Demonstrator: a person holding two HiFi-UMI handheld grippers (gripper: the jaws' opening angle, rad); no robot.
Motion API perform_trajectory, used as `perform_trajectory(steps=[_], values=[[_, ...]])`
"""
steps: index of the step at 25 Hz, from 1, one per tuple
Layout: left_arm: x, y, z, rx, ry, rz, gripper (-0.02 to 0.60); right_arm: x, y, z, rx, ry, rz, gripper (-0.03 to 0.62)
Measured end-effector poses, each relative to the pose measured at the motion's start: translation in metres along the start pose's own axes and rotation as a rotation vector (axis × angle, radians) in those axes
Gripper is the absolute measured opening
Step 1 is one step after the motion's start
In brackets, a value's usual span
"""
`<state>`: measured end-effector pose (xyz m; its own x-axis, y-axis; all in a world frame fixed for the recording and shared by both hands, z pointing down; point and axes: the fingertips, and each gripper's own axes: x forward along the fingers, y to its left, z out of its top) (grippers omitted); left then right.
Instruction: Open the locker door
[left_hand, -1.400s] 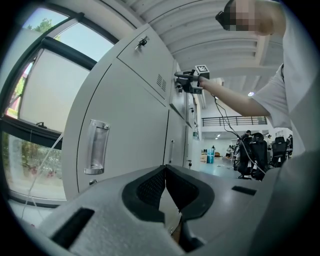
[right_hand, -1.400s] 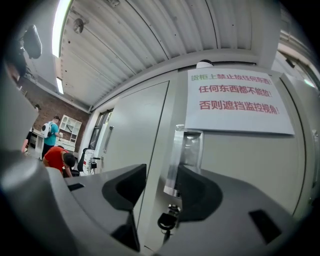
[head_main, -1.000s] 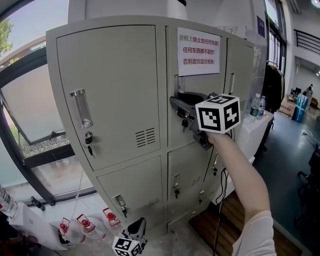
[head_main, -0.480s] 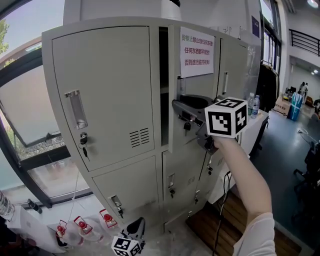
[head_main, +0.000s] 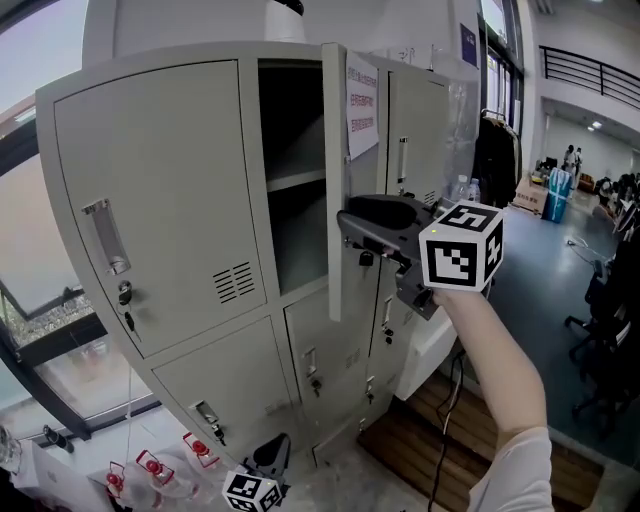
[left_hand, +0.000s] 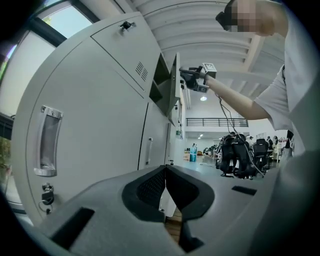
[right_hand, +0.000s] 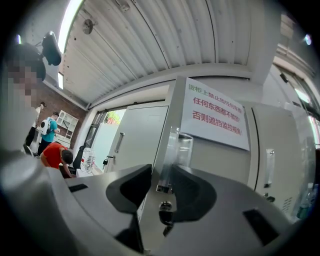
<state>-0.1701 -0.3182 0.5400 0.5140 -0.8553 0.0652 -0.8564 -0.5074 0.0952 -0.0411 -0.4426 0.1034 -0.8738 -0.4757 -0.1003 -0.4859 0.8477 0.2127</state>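
The upper middle locker door (head_main: 336, 180) stands swung out toward me, edge on, with a printed notice (head_main: 361, 95) on its face. Behind it the compartment (head_main: 295, 160) shows dark, with a shelf inside. My right gripper (head_main: 352, 222) is at the door's clear handle (right_hand: 172, 150), which sits between its jaws; the jaws are easing apart but still hold it. A key (right_hand: 164, 214) hangs in the lock just below the handle. My left gripper (head_main: 272, 452) hangs low by the locker's foot, jaws together and empty (left_hand: 165, 175).
Shut locker doors surround the open one: a large one at left (head_main: 150, 200) and smaller ones below (head_main: 230, 385). Red-capped bottles (head_main: 150, 468) stand on the floor at lower left. A white table with water bottles (head_main: 462, 190) stands beside the lockers at right, with office chairs (head_main: 600, 330) beyond.
The middle door went from shut to wide open, swinging out to the right with my right gripper on its handle. The left gripper stayed low.
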Motion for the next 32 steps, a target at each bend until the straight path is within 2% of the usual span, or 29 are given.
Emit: perform_trajectory(steps=[9,21,26,29,32], values=[[0.033,-0.043,-0.003,0.006,0.023,-0.129,0.009,-0.056,-0.014,0.003,-0.027,0.037,-0.084,0.118],[0.064,-0.084,-0.005,0.022,0.042,-0.252,0.009,-0.131,-0.052,0.000,-0.016,0.062,-0.254,0.110],[0.074,-0.098,-0.005,0.031,0.051,-0.291,0.009,-0.164,-0.078,-0.003,0.020,0.056,-0.364,0.080],[0.077,-0.105,-0.006,0.034,0.052,-0.308,0.009,-0.183,-0.093,-0.008,0.029,0.054,-0.440,0.033],[0.080,-0.109,-0.007,0.032,0.055,-0.316,0.009,-0.193,-0.099,-0.012,0.030,0.057,-0.469,0.017]])
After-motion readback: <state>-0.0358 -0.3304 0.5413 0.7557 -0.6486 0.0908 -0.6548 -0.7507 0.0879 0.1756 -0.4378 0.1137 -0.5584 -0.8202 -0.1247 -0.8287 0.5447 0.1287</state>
